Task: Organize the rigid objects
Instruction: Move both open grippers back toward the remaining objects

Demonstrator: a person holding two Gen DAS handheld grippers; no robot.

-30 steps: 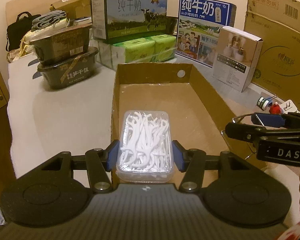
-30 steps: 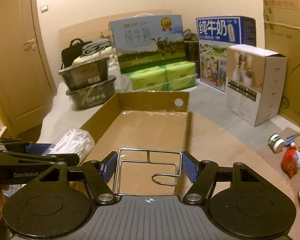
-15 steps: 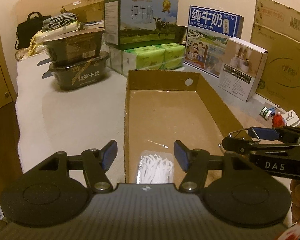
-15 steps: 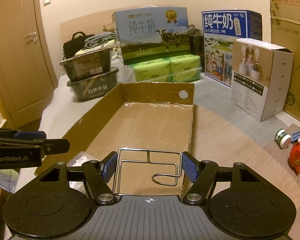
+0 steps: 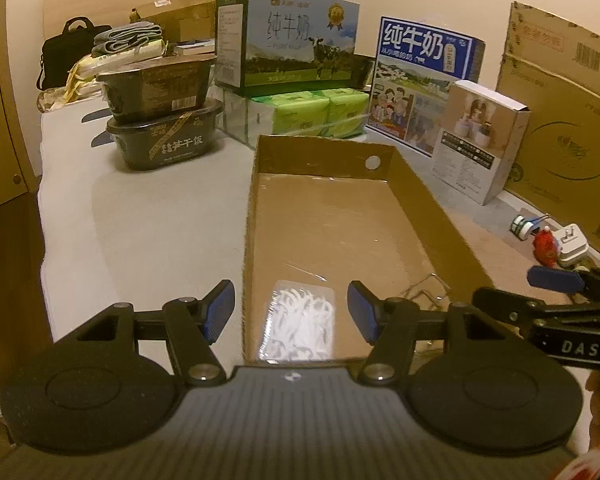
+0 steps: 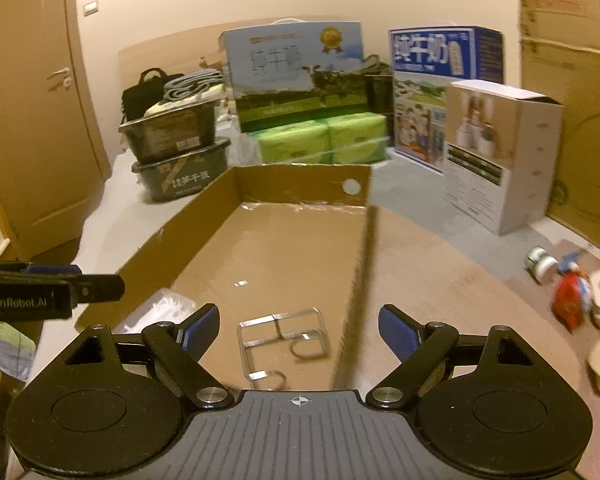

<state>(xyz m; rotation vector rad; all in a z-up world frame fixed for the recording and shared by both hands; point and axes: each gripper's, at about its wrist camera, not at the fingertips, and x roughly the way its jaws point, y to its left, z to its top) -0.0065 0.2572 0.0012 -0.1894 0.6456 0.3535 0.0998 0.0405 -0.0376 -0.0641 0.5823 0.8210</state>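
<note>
A shallow cardboard tray [image 5: 428,204] lies on the table; it also shows in the right wrist view [image 6: 188,216]. A clear box of white floss picks [image 5: 300,326] lies in its near left corner, partly visible in the right wrist view [image 6: 156,312]. A wire rack [image 6: 286,338] lies in the tray beside it, faintly visible in the left wrist view [image 5: 424,294]. My left gripper [image 5: 291,312] is open and empty above the floss box. My right gripper [image 6: 298,328] is open and empty above the wire rack.
Two stacked black food tubs [image 5: 162,118], milk cartons [image 5: 288,40], green tissue packs [image 5: 316,114] and a white box [image 5: 476,140] stand behind the tray. A tape roll [image 6: 540,262], a red figure [image 6: 570,298] and a white plug [image 5: 572,242] lie to the right.
My left gripper let go of the floss box, which now lies in the tray. My right gripper opened and the wire rack dropped into the tray.
</note>
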